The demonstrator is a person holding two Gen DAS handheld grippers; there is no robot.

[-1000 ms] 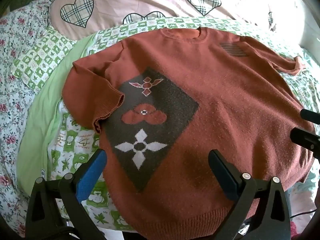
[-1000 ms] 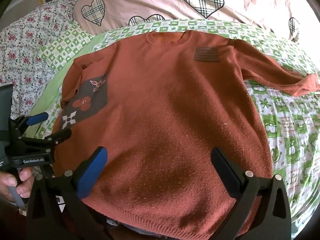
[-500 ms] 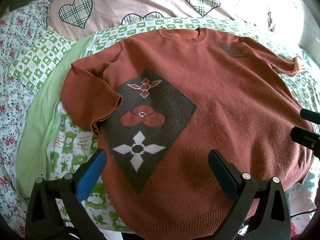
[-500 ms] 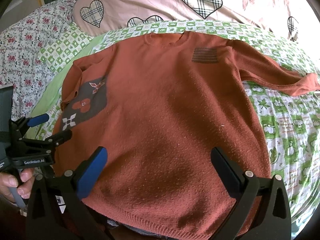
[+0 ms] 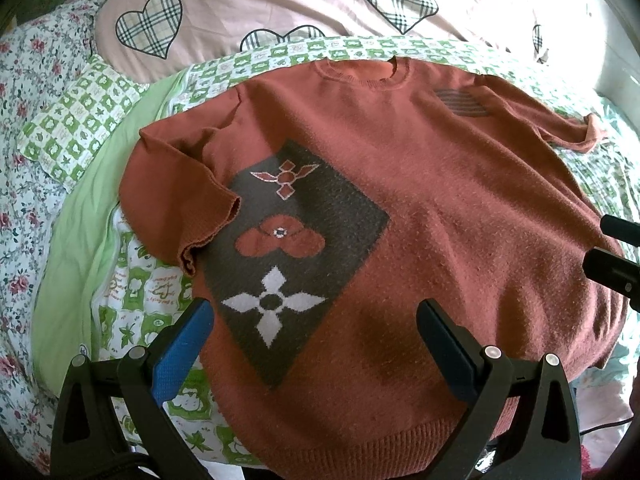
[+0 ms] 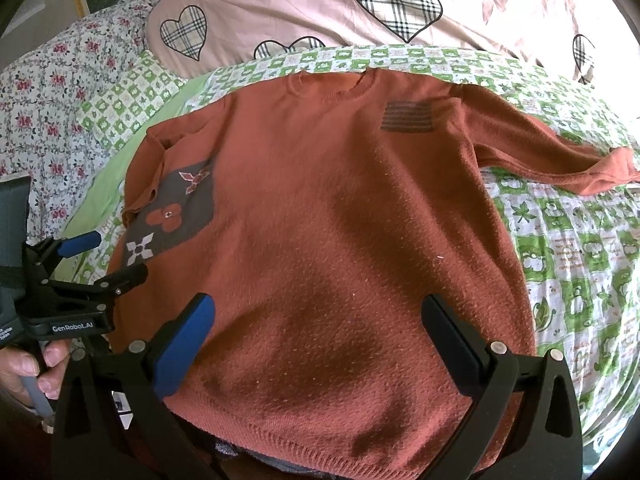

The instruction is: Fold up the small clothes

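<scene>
Both grippers hover above a bed with their jaws spread wide, grasping nothing and touching nothing. The left gripper (image 5: 312,336) has one blue-padded finger and one dark finger, poised over the lower hem area of a rust-red knitted sweater (image 5: 400,208). The right gripper (image 6: 318,328) hangs over the same hem, nearer the bed's right side.

The sweater lies flat, front up, on a green-and-white checked quilt (image 6: 580,264), neck toward the head of the bed, where a pink duvet with plaid hearts (image 6: 320,4) sits. A dark grey diamond panel with flower motifs (image 5: 288,256) marks its front. One sleeve is folded in over the body; the other stretches toward the bed's right edge.

The hem is partly hidden behind the gripper frames. A hand (image 6: 28,368) is cut off at the right view's left edge.
</scene>
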